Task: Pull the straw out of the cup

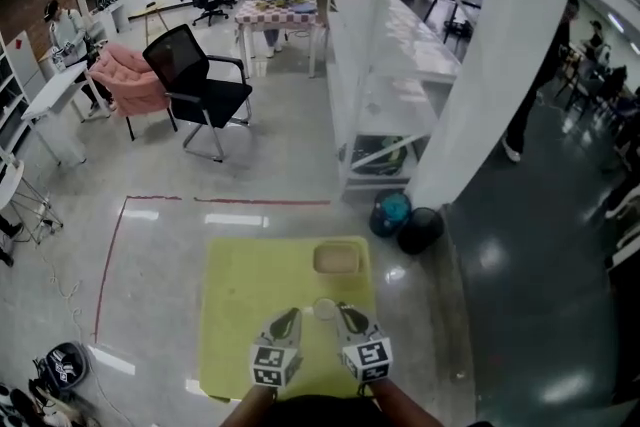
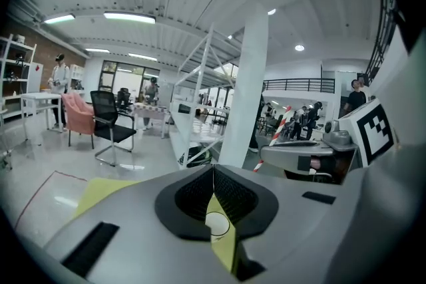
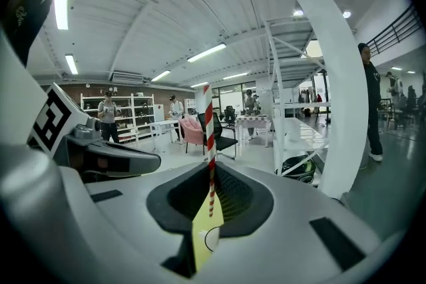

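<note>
My right gripper (image 3: 212, 173) is shut on a red-and-white striped straw (image 3: 207, 123), which stands upright above the jaws with its lower end hanging free below them. The white cup (image 3: 212, 238) sits on the yellow-green mat (image 1: 240, 315) beneath, apart from the straw. In the head view the cup (image 1: 325, 308) lies between the tips of my left gripper (image 1: 291, 315) and my right gripper (image 1: 346, 312). The left gripper (image 2: 213, 169) has its pads together with nothing in them, and the cup (image 2: 216, 224) shows through the slot below. The straw (image 2: 278, 132) also rises at the left gripper view's right.
A beige tray (image 1: 337, 259) rests at the mat's far edge. Beyond stand a white pillar (image 1: 490, 65), a white shelf rack (image 1: 390, 85), a blue ball (image 1: 391, 211) and a black one (image 1: 421, 230). A black chair (image 1: 200, 80) and red floor tape (image 1: 110, 255) are to the left.
</note>
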{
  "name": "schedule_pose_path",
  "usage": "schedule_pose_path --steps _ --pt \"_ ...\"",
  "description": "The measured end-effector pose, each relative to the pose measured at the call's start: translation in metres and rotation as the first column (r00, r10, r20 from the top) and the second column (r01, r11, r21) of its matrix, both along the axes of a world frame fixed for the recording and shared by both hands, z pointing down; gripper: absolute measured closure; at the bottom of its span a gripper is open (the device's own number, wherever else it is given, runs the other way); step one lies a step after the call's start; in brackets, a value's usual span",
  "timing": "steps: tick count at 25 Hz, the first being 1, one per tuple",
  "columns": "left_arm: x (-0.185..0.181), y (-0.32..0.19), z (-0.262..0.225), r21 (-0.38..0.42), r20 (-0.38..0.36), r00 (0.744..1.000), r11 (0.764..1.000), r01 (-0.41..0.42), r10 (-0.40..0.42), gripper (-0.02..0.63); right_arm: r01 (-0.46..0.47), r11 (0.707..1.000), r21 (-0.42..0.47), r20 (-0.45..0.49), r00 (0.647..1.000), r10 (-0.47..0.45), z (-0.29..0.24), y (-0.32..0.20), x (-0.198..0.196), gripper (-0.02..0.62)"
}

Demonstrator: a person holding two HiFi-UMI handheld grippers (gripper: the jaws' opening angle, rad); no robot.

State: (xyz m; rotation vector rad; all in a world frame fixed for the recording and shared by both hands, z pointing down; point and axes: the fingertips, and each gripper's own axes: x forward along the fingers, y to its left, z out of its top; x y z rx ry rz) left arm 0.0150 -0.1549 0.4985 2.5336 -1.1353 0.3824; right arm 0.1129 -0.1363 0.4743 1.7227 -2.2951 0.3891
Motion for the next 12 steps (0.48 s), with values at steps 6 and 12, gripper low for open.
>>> schedule_pose_path --steps 6,12 --pt "-0.001 -0.005 -0.007 0.014 -0.004 1.0 1.0 -0.001 0.001 0.561 -0.007 1.0 0.016 0.002 1.0 0.007 -0.009 -0.002 0.001 0.558" --pt "-0.004 -0.009 -0.005 0.014 -0.007 1.0 1.0 0.013 -0.013 0.561 -0.005 1.0 0.013 0.007 1.0 0.005 -0.009 -0.002 0.002 0.558"
